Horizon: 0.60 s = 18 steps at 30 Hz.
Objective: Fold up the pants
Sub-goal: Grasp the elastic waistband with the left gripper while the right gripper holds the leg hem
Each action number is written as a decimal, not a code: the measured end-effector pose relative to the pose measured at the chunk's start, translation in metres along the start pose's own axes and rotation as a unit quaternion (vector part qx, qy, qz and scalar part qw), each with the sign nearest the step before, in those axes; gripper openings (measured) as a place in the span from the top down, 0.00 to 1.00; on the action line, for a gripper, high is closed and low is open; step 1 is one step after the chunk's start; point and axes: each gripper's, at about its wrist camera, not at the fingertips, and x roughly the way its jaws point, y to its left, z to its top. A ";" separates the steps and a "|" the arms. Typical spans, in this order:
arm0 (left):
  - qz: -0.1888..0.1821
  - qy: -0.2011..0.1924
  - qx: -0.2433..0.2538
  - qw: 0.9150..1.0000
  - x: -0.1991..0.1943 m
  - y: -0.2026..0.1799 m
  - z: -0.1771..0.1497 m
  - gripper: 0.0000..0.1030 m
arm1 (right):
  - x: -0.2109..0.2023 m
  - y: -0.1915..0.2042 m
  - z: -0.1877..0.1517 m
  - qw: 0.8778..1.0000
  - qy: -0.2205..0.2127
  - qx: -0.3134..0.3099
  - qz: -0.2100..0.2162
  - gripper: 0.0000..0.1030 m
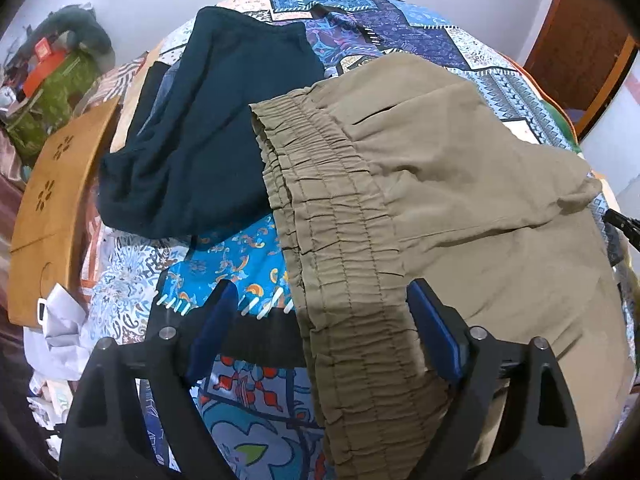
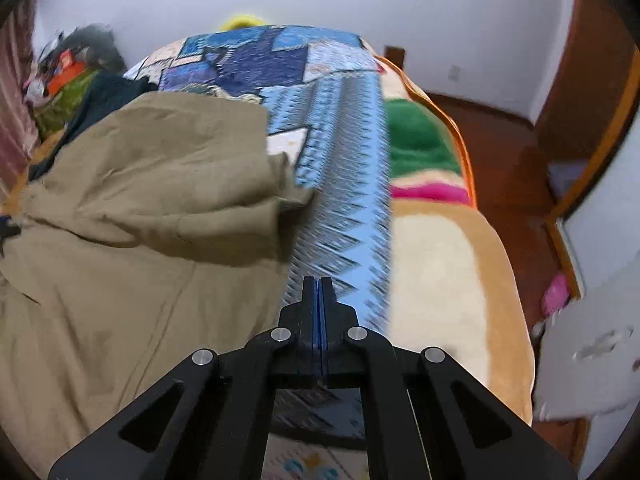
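Pants (image 1: 420, 208) (khaki) on bedspread (image 1: 248, 256); L jaws wide w/ waistband between, R jaws closed, empty.

matt khaki cloth pants (image 1: 460, 208), gathered waistband, glossy wooden floor (image 2: 504, 152)

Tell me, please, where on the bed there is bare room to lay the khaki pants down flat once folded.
The bare patches are the patterned bedspread between the dark garment and the khaki pants, and the strip at the pants' right edge, bordered by the plush blanket. The left bedside is crowded: a wooden board, papers and boxes.
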 end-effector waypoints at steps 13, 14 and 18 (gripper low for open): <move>0.026 -0.030 0.030 0.999 -0.035 0.006 0.038 0.15 | -0.030 0.019 0.029 0.997 -0.061 -0.027 0.049 0.77; 0.023 -0.027 0.026 0.999 -0.033 0.008 0.041 0.15 | -0.028 0.021 0.032 0.996 -0.063 -0.027 0.052 0.71; 0.013 -0.009 0.019 1.000 -0.014 0.007 0.057 0.15 | -0.013 0.030 0.044 0.996 -0.061 -0.038 0.059 0.57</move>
